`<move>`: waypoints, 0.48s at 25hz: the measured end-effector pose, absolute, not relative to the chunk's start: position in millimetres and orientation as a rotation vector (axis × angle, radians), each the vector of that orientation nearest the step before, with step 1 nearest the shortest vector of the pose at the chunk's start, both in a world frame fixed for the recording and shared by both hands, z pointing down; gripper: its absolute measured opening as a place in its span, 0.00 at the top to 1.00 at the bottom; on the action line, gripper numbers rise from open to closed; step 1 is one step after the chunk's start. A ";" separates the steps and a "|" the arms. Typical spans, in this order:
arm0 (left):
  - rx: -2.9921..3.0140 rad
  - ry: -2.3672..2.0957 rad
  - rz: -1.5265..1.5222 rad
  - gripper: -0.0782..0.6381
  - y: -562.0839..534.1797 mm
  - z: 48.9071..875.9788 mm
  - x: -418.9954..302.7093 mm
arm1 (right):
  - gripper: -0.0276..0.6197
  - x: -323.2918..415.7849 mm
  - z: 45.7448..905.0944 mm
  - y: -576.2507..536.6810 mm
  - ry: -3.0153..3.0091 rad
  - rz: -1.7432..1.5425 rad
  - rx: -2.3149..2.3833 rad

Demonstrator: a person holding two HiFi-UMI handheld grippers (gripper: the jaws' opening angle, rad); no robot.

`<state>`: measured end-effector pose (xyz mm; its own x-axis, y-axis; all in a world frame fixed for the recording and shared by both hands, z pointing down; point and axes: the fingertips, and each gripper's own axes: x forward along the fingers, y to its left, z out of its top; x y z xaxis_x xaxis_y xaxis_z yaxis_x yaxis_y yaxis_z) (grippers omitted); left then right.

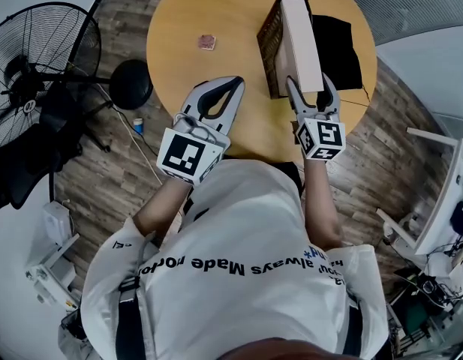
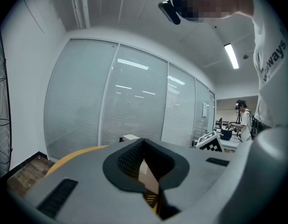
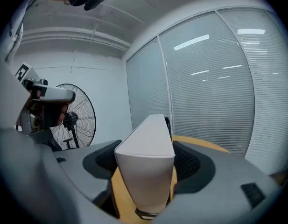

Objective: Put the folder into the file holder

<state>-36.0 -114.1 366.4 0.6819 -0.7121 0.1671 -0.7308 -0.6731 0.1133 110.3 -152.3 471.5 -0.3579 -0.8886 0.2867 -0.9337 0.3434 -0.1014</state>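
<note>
A pale folder (image 1: 300, 43) stands on edge in the dark file holder (image 1: 269, 47) on the round wooden table (image 1: 216, 13). My right gripper (image 1: 310, 81) straddles the folder's near end. In the right gripper view the folder (image 3: 148, 171) fills the space between the jaws, with slim gaps at its sides, so the right gripper (image 3: 148, 148) is open. My left gripper (image 1: 239, 82) hovers over the table's near edge, left of the holder, its tips together and nothing in them. Seen from the left gripper view, the left gripper (image 2: 144, 141) is shut.
A black item (image 1: 338, 47) lies on the table right of the holder. A small reddish object (image 1: 208, 42) sits at the table's middle. A standing fan (image 1: 36, 58) and a black round base (image 1: 131, 83) are on the floor at left.
</note>
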 end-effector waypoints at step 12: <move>2.735 -1.156 0.153 0.86 -106.7 360.9 -19.4 | 0.45 122.2 421.5 -118.5 -2.482 0.285 1.586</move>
